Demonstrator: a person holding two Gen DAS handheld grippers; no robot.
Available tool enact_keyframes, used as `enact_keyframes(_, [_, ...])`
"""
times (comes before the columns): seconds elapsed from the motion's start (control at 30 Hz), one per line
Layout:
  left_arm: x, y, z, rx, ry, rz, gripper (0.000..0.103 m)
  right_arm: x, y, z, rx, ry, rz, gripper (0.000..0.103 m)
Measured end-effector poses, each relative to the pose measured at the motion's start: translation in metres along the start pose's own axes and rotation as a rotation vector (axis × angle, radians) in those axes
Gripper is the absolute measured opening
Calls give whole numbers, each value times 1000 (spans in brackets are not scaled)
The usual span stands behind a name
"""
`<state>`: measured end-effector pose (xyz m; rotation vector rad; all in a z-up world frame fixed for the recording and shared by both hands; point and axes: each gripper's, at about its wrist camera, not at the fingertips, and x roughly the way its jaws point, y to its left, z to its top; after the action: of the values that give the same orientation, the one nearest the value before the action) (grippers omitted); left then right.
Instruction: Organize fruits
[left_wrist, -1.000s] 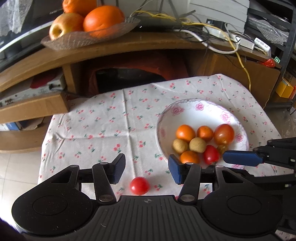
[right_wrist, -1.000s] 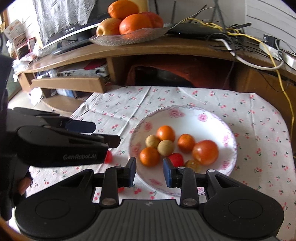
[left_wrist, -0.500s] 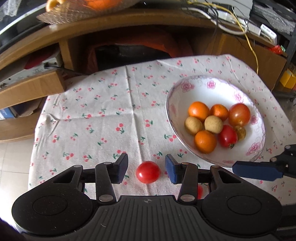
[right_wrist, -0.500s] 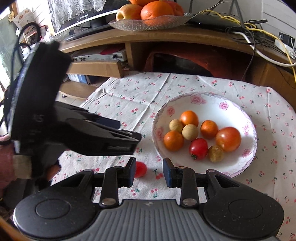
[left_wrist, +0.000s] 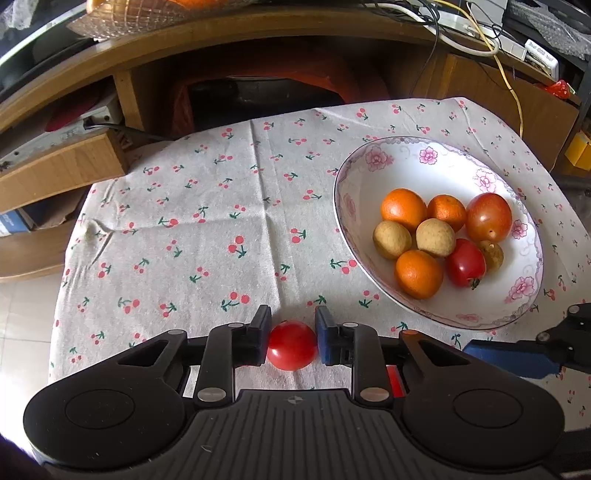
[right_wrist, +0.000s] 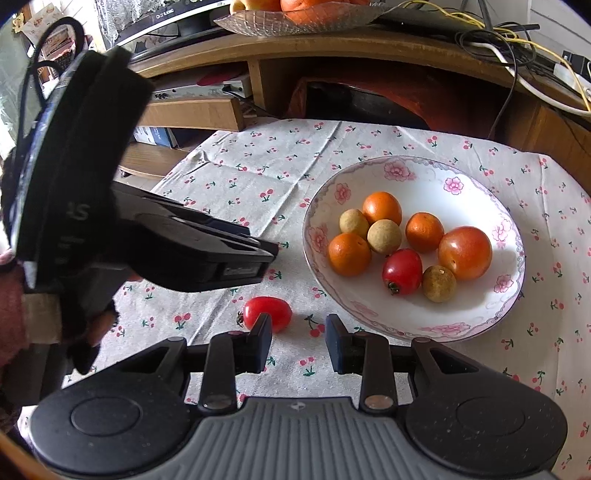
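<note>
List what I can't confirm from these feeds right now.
- Left wrist: red object under the left claw, mostly hidden by its frame.
- Left wrist: underside of the tomato, hidden by the claw; lifted or not, unclear.
- Right wrist: the left claw's grip, blocked by its own body.
- Both views: shelf fruit dish, cut off by the top edge.

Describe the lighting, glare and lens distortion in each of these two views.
Left wrist view: soft daylight, a pale bright band across the tablecloth, shelf edge bent by the fisheye, tomato sharp. Right wrist view: the bowl throws a shadow inside its right rim, highlights on the fruit, the top left washed out, the left gripper dark.
</note>
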<state>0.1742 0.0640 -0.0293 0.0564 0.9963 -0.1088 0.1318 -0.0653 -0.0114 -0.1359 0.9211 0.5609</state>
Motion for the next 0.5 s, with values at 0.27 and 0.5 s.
enact_keyframes(0.27, [-23,2,-15,18,11,-11,33,6,1,-2,-2,1,14,33])
enact_keyframes(0.5, [-42,10,-36,11,28,-20,33,15,5,-2,-32,0,17,43])
